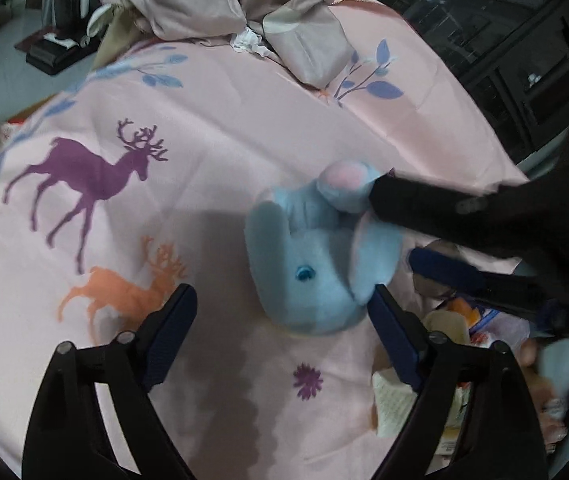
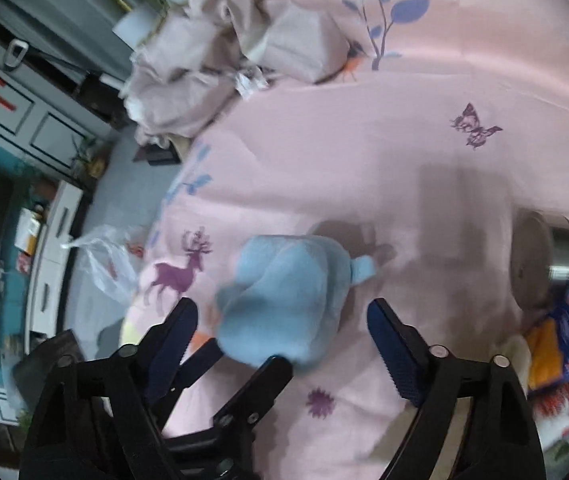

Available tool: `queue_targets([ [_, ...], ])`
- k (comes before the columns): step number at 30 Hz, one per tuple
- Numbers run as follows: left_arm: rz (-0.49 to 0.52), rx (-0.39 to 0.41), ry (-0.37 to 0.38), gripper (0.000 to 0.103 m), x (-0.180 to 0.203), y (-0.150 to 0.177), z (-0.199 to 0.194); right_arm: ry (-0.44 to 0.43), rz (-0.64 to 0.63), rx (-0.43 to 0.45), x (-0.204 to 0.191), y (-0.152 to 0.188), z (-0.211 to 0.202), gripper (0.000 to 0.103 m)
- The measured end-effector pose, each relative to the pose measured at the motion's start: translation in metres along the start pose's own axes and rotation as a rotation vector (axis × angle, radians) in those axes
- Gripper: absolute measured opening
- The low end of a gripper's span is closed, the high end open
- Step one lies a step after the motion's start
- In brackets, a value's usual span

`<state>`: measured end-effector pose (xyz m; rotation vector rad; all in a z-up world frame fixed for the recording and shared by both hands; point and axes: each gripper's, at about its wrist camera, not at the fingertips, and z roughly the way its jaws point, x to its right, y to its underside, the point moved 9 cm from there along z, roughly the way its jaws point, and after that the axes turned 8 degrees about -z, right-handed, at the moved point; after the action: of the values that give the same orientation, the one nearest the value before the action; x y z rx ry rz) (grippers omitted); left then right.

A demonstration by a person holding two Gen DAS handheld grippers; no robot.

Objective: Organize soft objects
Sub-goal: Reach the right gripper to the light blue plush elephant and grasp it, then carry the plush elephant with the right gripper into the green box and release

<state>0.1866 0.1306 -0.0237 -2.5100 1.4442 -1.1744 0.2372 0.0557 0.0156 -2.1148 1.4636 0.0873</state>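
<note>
One blue plush toy (image 1: pixel 312 276) lies face-up, foot pointing away.

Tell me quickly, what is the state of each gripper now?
Left gripper: open, nothing held; the blue plush lies just ahead of its fingers.
Right gripper: open, nothing held; the plush is between its fingers, not pinched.

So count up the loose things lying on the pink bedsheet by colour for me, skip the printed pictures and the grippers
Blue: 1, the plush toy
Beige: 1, the crumpled cloth
White: 1, the small crumpled scrap beside the cloth
Silver: 1, the metal tin
Total: 4
The blurred packets at the sheet's edge are left out.
</note>
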Motion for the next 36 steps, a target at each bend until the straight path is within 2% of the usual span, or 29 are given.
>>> queue_targets([
  [3, -0.038, -0.036, 0.072, 0.082, 0.001, 0.003, 0.006, 0.004, 0.0, -0.037, 0.003, 0.0, 0.024, 0.079],
  [5, -0.037, -0.053, 0.083, 0.08, 0.005, 0.007, 0.011, 0.0, 0.011, -0.062, 0.008, 0.002, 0.035, 0.074],
  [6, -0.029, -0.052, 0.084, 0.076, 0.007, 0.009, 0.013, -0.005, 0.016, -0.064, 0.01, 0.003, 0.038, 0.067],
  [7, -0.027, -0.058, 0.105, 0.067, 0.01, 0.011, 0.014, -0.003, 0.019, -0.069, 0.012, 0.004, 0.041, 0.058],
  [9, -0.03, -0.089, 0.142, 0.056, 0.017, 0.015, 0.016, -0.028, 0.043, -0.078, 0.018, 0.007, 0.045, 0.057],
  [11, 0.008, -0.072, 0.129, 0.056, 0.022, 0.016, 0.013, -0.063, 0.054, -0.063, 0.019, 0.008, 0.04, 0.056],
  [14, 0.05, -0.064, 0.141, 0.055, 0.032, 0.021, 0.003, -0.068, 0.042, -0.036, 0.019, 0.01, 0.032, 0.056],
  [19, 0.131, -0.036, 0.183, 0.055, 0.066, 0.033, -0.025, -0.062, 0.008, 0.064, 0.014, 0.014, -0.014, 0.056],
  [27, 0.308, -0.012, 0.254, 0.055, 0.142, 0.089, -0.076, -0.071, 0.012, 0.232, 0.03, 0.046, -0.114, 0.056],
  [32, 0.387, -0.026, 0.326, 0.055, 0.193, 0.127, -0.083, -0.015, 0.038, 0.329, 0.061, 0.076, -0.177, 0.056],
  [36, 0.485, -0.048, 0.342, 0.055, 0.232, 0.163, -0.082, 0.01, 0.08, 0.401, 0.09, 0.101, -0.211, 0.056],
])
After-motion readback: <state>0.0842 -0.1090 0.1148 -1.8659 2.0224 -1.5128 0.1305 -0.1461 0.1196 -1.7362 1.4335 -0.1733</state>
